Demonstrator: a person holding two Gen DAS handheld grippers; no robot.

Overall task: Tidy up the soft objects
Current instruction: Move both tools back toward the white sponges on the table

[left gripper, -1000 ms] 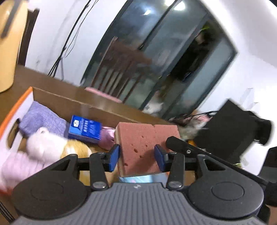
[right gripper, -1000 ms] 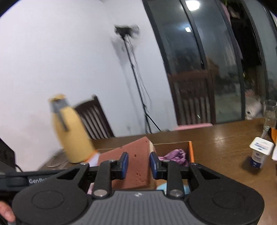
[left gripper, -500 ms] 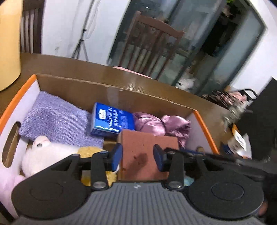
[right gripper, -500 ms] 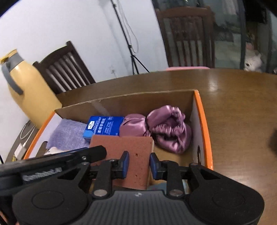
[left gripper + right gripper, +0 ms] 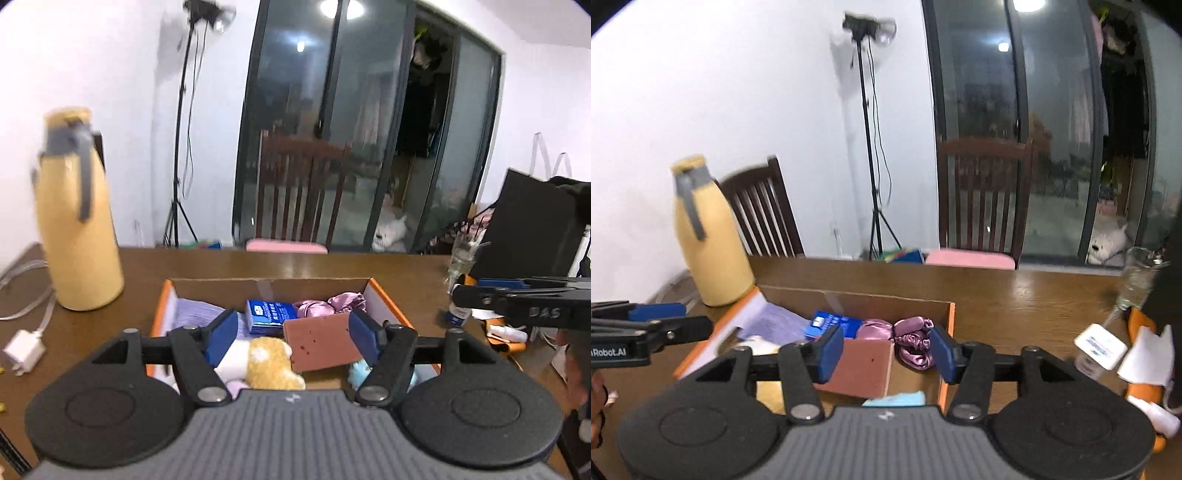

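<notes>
A reddish-brown sponge (image 5: 319,343) (image 5: 860,365) lies in the orange-edged cardboard box (image 5: 384,295) (image 5: 951,317), on top of the other soft things. My left gripper (image 5: 292,328) hovers above the box with its jaws opening and nothing pressed between the pads. My right gripper (image 5: 886,349) is also above the box, jaws opening, clear of the sponge. The box also holds a yellow-and-white plush toy (image 5: 266,362), a lavender cloth (image 5: 195,314), a blue tissue pack (image 5: 271,312) and a purple satin scrunchie (image 5: 912,343).
A yellow thermos (image 5: 79,236) stands left of the box beside a white charger (image 5: 24,350) and its cable. A drinking glass (image 5: 1137,280), a small white bottle (image 5: 1099,349) and papers sit to the right. Wooden chairs and a tripod stand behind the table.
Both grippers carried the sponge down into the box, then let go of it. Both now stand wider apart and have pulled up and back from the box.
</notes>
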